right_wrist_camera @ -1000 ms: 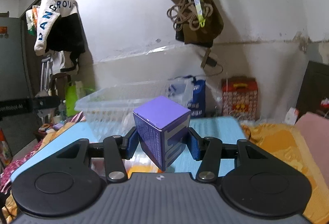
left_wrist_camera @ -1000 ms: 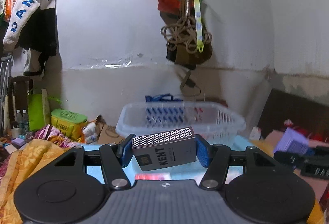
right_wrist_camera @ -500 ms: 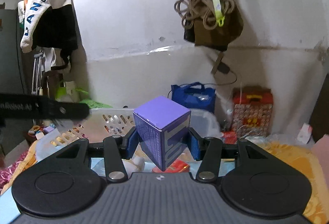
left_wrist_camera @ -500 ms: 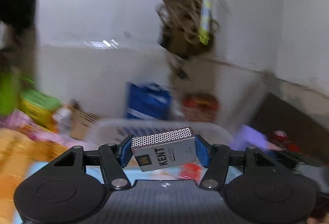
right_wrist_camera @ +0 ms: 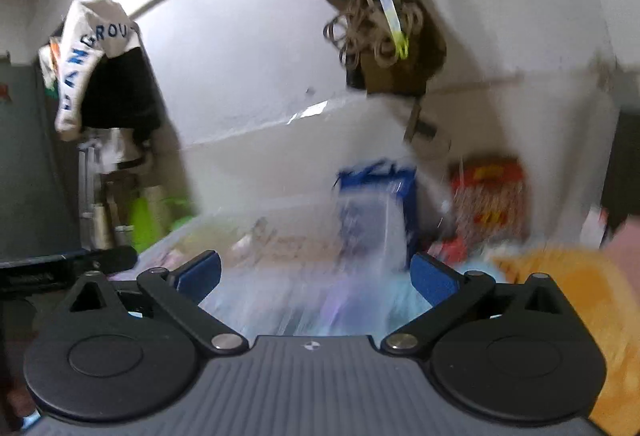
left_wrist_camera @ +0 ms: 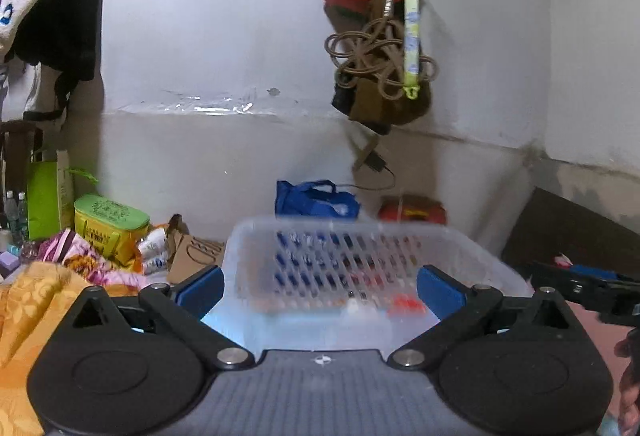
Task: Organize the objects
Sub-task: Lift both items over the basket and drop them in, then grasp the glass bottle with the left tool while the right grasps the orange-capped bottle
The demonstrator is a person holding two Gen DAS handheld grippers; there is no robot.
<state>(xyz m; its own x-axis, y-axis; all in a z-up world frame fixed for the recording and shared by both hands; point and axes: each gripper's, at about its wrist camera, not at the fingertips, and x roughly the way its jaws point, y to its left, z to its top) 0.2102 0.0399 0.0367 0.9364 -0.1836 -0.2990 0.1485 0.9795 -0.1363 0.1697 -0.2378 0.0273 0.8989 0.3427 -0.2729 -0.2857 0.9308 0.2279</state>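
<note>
A clear plastic basket [left_wrist_camera: 360, 236] with slotted walls stands right in front of my left gripper [left_wrist_camera: 320, 290], which is open and empty with its blue pads [left_wrist_camera: 198, 288] wide apart. Small blurred items lie on the basket floor. My right gripper [right_wrist_camera: 316, 278] is also open and empty. Its view is motion-blurred; the basket [right_wrist_camera: 280, 232] shows as a pale smear ahead, with a purple blur [right_wrist_camera: 340, 306] low between the fingers. The KENT box and the purple box cannot be made out clearly.
A blue bag [left_wrist_camera: 316, 197] and a red box [left_wrist_camera: 412, 209] stand behind the basket by the wall. A green tin [left_wrist_camera: 110, 218], packets and orange cloth [left_wrist_camera: 32, 300] lie at left. The other gripper [left_wrist_camera: 588, 290] reaches in from the right. Bags and rope [left_wrist_camera: 380, 55] hang above.
Both grippers have opened. The KENT box has left my left gripper and the purple box has left my right gripper. The right view is now swinging fast.
</note>
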